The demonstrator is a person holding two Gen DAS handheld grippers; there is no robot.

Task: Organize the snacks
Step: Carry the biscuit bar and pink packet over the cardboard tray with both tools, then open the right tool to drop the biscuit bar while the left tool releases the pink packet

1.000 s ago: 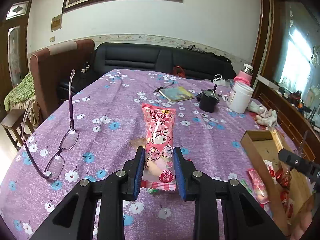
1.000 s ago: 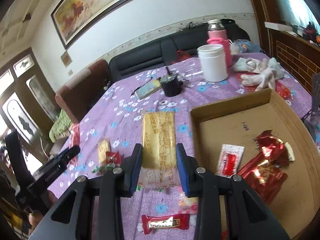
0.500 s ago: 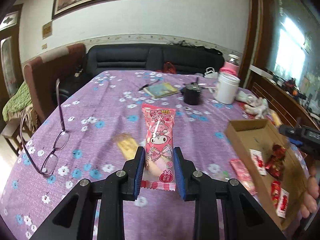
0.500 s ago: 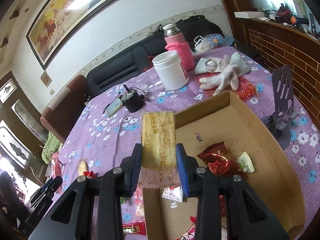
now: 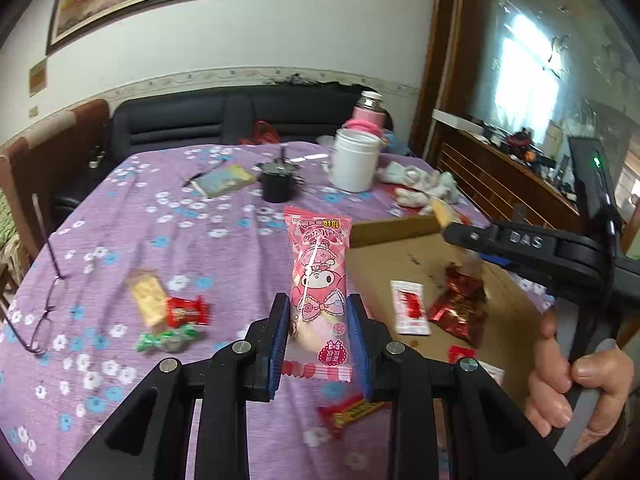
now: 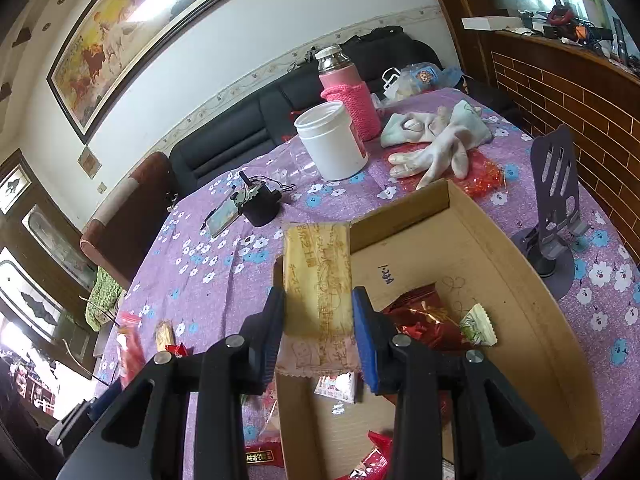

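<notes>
Each gripper point(image 5: 319, 336) is matte black with blue pads point(image 5: 279, 332), silver screws point(image 5: 241, 347) and embossed "DAS" lettering point(image 5: 525, 239).

Purple flowered table point(image 5: 132, 220) bearing cardboard box point(image 6: 516, 280), white jar point(image 6: 332, 144), glasses point(image 5: 46, 312), loose snacks point(image 5: 168, 312), perhaps gloves point(image 6: 436, 136).

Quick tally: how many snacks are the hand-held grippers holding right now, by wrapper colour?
Pink: 1, the pink snack pack in the left hand-held gripper
Yellow: 1, the yellow snack pack in the right hand-held gripper
Total: 2
</notes>
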